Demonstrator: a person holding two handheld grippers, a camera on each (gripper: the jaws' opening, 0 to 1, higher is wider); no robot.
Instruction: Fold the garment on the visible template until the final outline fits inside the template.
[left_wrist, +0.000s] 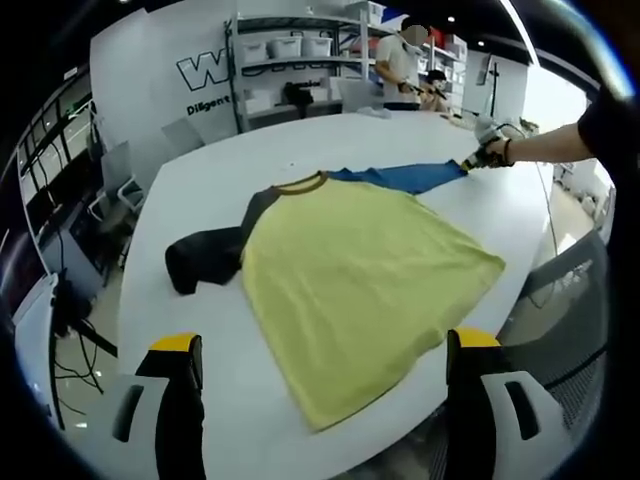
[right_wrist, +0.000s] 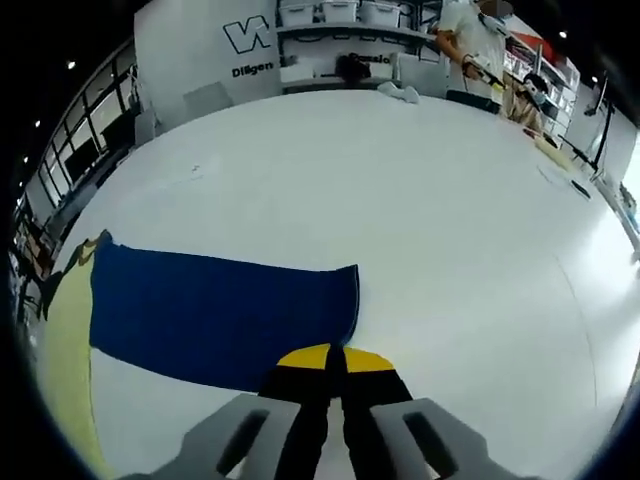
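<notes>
A yellow T-shirt (left_wrist: 360, 280) lies flat on the white table (left_wrist: 200, 200), with a dark grey sleeve (left_wrist: 205, 258) spread one way and a blue sleeve (left_wrist: 405, 177) the other. My left gripper (left_wrist: 325, 342) hovers open over the shirt's hem, holding nothing. In the left gripper view my right gripper (left_wrist: 481, 157), held by a person's hand, sits at the blue sleeve's cuff. In the right gripper view the right gripper (right_wrist: 333, 357) is shut on the cuff edge of the blue sleeve (right_wrist: 215, 310), which stretches flat away to the left towards the yellow body (right_wrist: 62, 340).
Shelves with white bins (left_wrist: 290, 50) and people (left_wrist: 400, 65) stand beyond the table's far end. A grey mesh chair (left_wrist: 565, 310) is at the table edge beside the hem. Small items (right_wrist: 555, 160) lie on the far side. A wide bare stretch of table (right_wrist: 400, 200) lies past the sleeve.
</notes>
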